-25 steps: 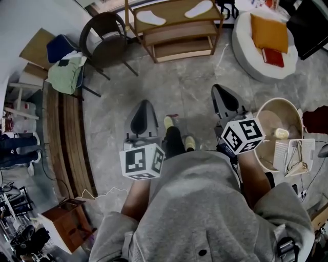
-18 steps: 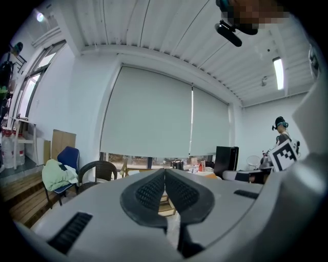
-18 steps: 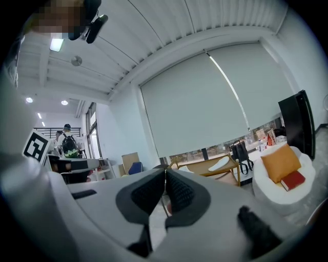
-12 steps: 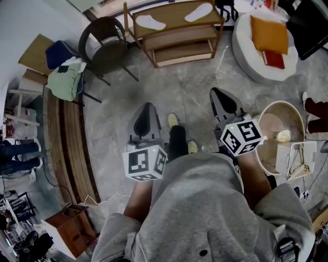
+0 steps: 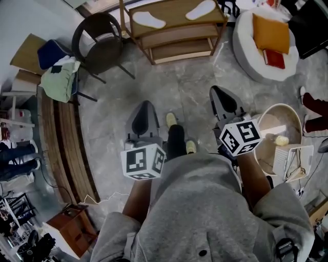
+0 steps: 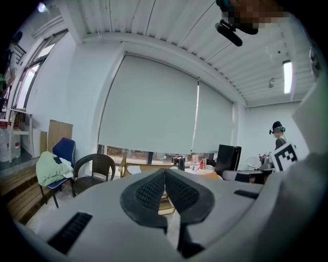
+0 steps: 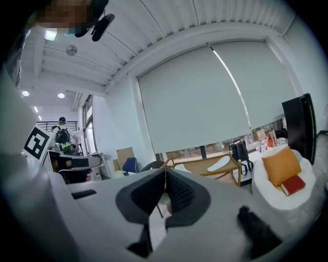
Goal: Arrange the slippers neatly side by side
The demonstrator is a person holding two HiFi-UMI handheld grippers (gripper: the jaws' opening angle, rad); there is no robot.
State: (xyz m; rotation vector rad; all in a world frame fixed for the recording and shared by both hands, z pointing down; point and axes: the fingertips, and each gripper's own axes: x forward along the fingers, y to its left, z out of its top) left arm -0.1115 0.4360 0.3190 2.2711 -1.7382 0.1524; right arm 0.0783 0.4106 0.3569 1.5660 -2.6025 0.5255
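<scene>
Two white slippers lie apart on the top of a wooden shelf at the far side of the floor: the left slipper and the right slipper. My left gripper is held at waist height, well short of the shelf, with its jaws shut and nothing between them. My right gripper is level with it, also shut and empty. In the right gripper view the shut gripper points toward the shelf, and one slipper shows on it. In the left gripper view the gripper is shut too.
A dark wicker chair stands left of the shelf, beside a blue chair with green cloth. A white pouf with an orange cushion is right of the shelf. A round basket is near my right hand, and a wooden bench runs along the left.
Both grippers stay shut and almost in place. The person's feet have shifted on the floor, and the scene has drifted slightly in the head view.
</scene>
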